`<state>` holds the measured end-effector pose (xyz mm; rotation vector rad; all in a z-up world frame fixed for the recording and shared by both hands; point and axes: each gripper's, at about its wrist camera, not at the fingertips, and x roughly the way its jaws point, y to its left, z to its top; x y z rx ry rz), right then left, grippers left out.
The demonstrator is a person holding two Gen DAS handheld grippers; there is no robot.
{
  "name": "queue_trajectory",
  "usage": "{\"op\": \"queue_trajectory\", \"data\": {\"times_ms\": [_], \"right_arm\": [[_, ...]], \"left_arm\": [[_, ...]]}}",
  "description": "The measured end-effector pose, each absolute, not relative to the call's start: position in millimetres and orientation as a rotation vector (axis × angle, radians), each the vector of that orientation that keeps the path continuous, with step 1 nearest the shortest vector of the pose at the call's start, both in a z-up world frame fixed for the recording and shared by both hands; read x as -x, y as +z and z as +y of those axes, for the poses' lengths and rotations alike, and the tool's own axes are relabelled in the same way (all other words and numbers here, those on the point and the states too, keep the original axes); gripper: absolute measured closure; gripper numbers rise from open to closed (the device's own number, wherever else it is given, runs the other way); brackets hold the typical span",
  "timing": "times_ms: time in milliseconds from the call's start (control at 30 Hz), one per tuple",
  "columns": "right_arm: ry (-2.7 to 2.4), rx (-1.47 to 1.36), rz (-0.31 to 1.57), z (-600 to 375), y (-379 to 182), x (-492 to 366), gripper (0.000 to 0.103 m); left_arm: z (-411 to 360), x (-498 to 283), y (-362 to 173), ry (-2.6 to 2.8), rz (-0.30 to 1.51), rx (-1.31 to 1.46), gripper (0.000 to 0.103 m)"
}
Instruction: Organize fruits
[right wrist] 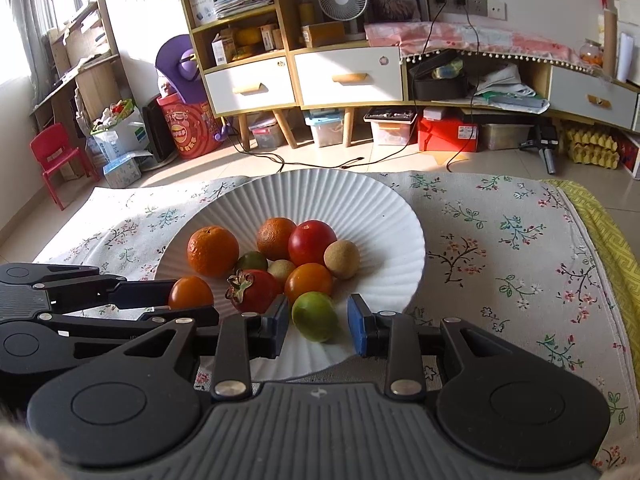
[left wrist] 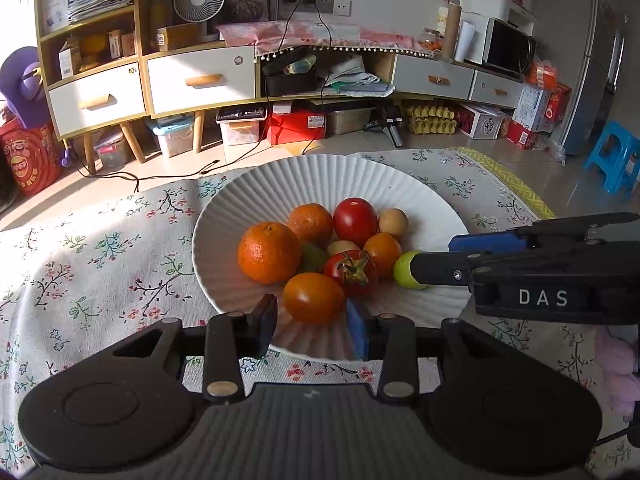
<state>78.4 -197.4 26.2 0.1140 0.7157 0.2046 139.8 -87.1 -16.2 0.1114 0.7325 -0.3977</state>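
A white ribbed plate (left wrist: 280, 196) (right wrist: 384, 216) on the floral cloth holds several fruits: oranges (left wrist: 269, 253) (right wrist: 213, 251), red tomatoes (left wrist: 355, 221) (right wrist: 312, 242), small tan fruits (right wrist: 342, 259). My left gripper (left wrist: 312, 322) is open with its jaws on either side of a small orange tomato (left wrist: 314, 298) (right wrist: 191, 292), gaps showing. My right gripper (right wrist: 318, 320) is open around a green lime (right wrist: 315, 316) (left wrist: 404, 270) at the plate's near rim, not touching it. In the left wrist view the right gripper (left wrist: 432, 256) reaches in from the right.
The floral tablecloth (left wrist: 100, 264) (right wrist: 500, 248) covers the table, with a yellow patterned edge (right wrist: 608, 232) at right. Beyond are a floor, a cabinet with drawers (left wrist: 200, 80), storage boxes, cables, and a blue stool (left wrist: 614, 156).
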Motion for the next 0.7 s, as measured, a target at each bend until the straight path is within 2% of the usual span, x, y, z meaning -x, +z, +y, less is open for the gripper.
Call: {"op": "queue_trajectory", "data": {"times_ms": [100,233,400,500,700], "right_arm": [[0.202,-0.118,0.691,-198,33,-74,0.055],[0.167,-0.157,0.69,-203,39,-66,0.044],[0.12,-0.173,0.725,-203,40,-51,0.037],[0.084,-0.155,0.758,-196,43,-42,0.031],[0.036,-0.113,0.776,-180,47,-12,0.019]], "left_arm": [[-78,-133,-11,-0.379,0.722,-0.083,0.04],[-64,-120,-3,-0.341,0.73,-0.054,0.032],[-44,-97,1,-0.276,0.751,-0.01,0.014],[-34,-82,2,-0.236,0.78,0.02,0.008],[-25,-54,7,-0.17,0.837,0.044,0.001]]}}
